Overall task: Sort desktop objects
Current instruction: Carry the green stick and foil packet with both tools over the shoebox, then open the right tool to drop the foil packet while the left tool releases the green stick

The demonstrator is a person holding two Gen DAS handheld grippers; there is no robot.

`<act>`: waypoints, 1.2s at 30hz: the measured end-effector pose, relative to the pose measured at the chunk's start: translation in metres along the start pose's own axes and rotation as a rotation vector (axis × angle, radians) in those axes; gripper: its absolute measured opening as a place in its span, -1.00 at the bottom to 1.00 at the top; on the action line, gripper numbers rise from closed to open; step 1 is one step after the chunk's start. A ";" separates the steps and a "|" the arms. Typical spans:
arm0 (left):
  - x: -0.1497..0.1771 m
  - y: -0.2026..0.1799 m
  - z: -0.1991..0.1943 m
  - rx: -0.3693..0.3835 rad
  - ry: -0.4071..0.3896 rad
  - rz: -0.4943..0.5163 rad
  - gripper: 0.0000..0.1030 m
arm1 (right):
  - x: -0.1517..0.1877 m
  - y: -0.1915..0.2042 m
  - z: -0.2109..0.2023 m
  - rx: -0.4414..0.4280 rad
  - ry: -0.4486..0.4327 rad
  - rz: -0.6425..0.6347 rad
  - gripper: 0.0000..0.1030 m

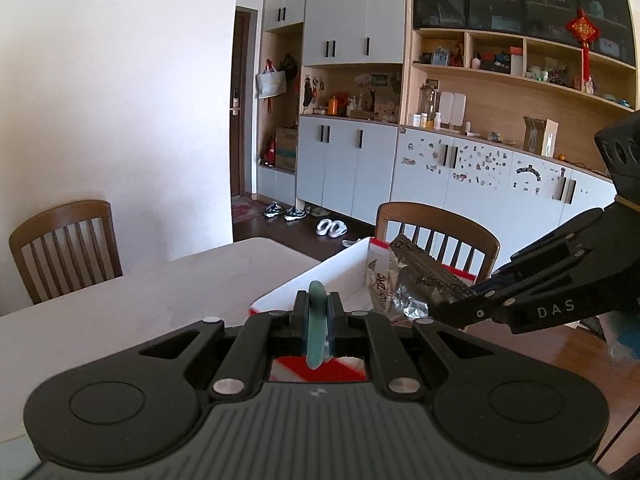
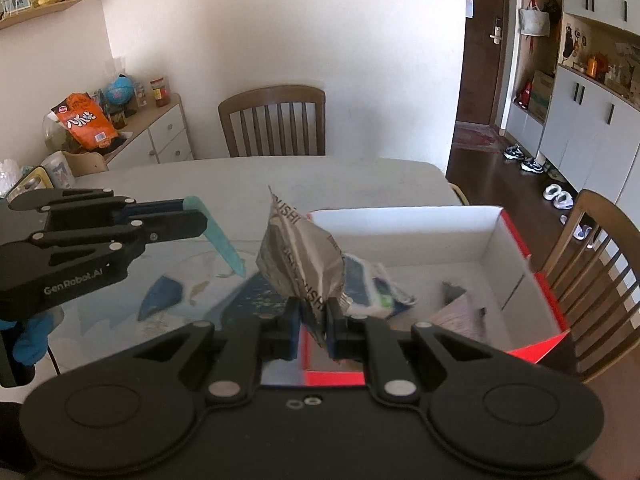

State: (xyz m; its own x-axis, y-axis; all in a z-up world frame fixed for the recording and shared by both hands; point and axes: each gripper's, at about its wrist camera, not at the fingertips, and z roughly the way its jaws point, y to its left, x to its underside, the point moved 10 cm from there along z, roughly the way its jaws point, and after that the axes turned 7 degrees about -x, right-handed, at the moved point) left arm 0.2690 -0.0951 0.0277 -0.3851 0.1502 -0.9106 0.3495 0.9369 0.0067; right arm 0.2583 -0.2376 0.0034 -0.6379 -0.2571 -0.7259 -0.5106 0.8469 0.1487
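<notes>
Pale surface (image 2: 340, 176), wooden chairs (image 2: 276, 120) at its far edge. My left hand-held gripper (image 1: 318, 312) clenches a teal stick (image 1: 316, 328). Right hand-held gripper (image 2: 314, 320) grips a crumpled wrapper (image 2: 300, 256) over the white box (image 2: 400, 232).

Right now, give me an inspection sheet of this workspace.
Surface: pale table, patterned blue mat under glass nearer the camera.
Job's things: white cardboard box with red edges holding packets; teal plastic stick; crumpled silver snack wrapper.
Clutter: nothing seen on the bare tabletop.
Grippers: left gripper shut on the stick; right gripper shut on the wrapper.
Cables: one dark lead at the left edge.
Surroundings: wooden chairs, grey wall cabinets.
</notes>
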 end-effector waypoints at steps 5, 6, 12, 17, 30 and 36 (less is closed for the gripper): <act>-0.007 -0.020 0.023 -0.005 0.017 -0.011 -0.84 | -0.005 -0.031 -0.002 -0.001 0.009 -0.018 -0.78; -0.008 -0.022 0.027 -0.005 0.021 -0.010 -0.84 | -0.005 -0.036 -0.002 -0.002 0.013 -0.021 -0.78; -0.017 -0.044 0.051 0.017 0.062 -0.012 -0.84 | -0.006 -0.070 -0.004 -0.005 0.028 -0.033 -0.78; -0.020 -0.056 0.074 0.032 0.099 -0.011 -0.84 | -0.006 -0.097 -0.002 0.011 0.039 -0.048 -0.78; 0.007 -0.058 0.150 0.111 0.323 -0.174 -0.84 | 0.008 -0.156 0.022 0.058 0.122 -0.050 -0.77; 0.019 -0.050 0.178 0.111 0.385 -0.232 -0.84 | 0.012 -0.171 0.036 0.078 0.146 -0.052 -0.78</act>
State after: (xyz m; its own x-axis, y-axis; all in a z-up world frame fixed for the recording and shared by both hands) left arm 0.3963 -0.1948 -0.0634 -0.7461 0.0663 -0.6626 0.2975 0.9234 -0.2425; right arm 0.3584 -0.3688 -0.0552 -0.6918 -0.3618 -0.6249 -0.5027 0.8626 0.0571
